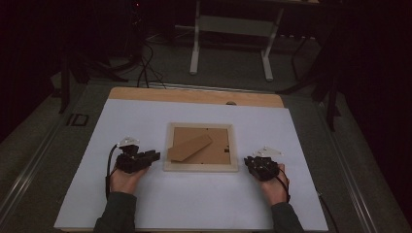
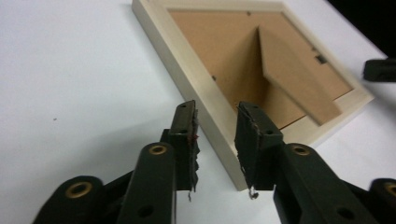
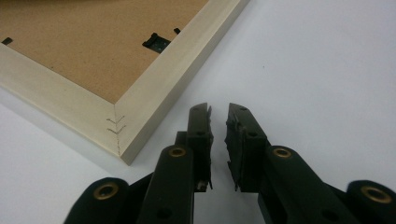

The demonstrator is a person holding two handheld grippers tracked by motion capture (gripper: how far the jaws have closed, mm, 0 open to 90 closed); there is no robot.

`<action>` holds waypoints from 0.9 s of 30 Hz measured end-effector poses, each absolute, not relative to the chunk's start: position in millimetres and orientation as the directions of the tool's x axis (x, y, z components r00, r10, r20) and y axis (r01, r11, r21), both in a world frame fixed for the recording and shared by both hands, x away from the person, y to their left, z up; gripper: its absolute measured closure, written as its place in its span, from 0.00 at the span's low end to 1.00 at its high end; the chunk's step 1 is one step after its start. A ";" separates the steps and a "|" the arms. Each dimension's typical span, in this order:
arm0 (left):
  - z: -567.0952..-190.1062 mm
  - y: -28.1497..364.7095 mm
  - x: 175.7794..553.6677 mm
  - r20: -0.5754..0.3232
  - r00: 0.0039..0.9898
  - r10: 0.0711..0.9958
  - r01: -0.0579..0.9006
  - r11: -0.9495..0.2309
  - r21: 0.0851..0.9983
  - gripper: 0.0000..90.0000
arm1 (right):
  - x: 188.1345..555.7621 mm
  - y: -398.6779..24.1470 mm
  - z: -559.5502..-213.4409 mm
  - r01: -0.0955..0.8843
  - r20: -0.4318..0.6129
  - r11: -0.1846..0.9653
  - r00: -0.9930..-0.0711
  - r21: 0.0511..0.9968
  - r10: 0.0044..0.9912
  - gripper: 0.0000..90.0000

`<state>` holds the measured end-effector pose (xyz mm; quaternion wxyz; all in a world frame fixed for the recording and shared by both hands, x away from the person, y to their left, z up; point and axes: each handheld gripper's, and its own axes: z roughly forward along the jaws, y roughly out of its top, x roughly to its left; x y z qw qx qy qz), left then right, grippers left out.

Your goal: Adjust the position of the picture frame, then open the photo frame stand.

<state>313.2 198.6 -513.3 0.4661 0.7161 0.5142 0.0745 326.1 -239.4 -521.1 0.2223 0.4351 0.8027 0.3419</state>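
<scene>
- High view: I see the pale wooden picture frame (image 1: 200,166) lying back-up at the middle of the white table sheet (image 1: 194,204), its brown cardboard stand (image 1: 190,147) folded across the backing.
- My left gripper (image 1: 154,155) sits just beside the frame's near-left corner; in the left gripper view its jaws stand apart astride that corner's edge, pads not pressing.
- My right gripper (image 1: 248,160) rests near the near-right corner, jaws slightly parted, holding nothing.
- A white-legged stand (image 1: 232,25) is on the floor beyond the table.

Pale wood, brown board, matt white sheet

The square pale wooden picture frame (image 1: 200,166) looks smooth and matt; its brown fibreboard backing (image 2: 224,56) is dull; the white worktop (image 1: 194,204) is matt.
</scene>
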 end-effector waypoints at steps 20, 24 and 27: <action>-489.8 196.5 314.8 -0.381 0.528 0.759 0.608 -0.025 0.793 0.71 | 325.1 -242.2 -522.6 0.557 -0.034 0.367 -0.518 0.745 0.854 0.77; -484.3 195.4 319.0 -0.388 0.522 0.760 0.603 -0.006 0.798 0.68 | 324.7 -244.7 -521.4 0.560 -0.018 0.357 -0.520 0.748 0.854 0.78; -480.7 193.4 323.9 -0.388 0.526 0.757 0.602 -0.010 0.798 0.67 | 324.4 -244.1 -520.9 0.556 -0.018 0.364 -0.531 0.747 0.847 0.78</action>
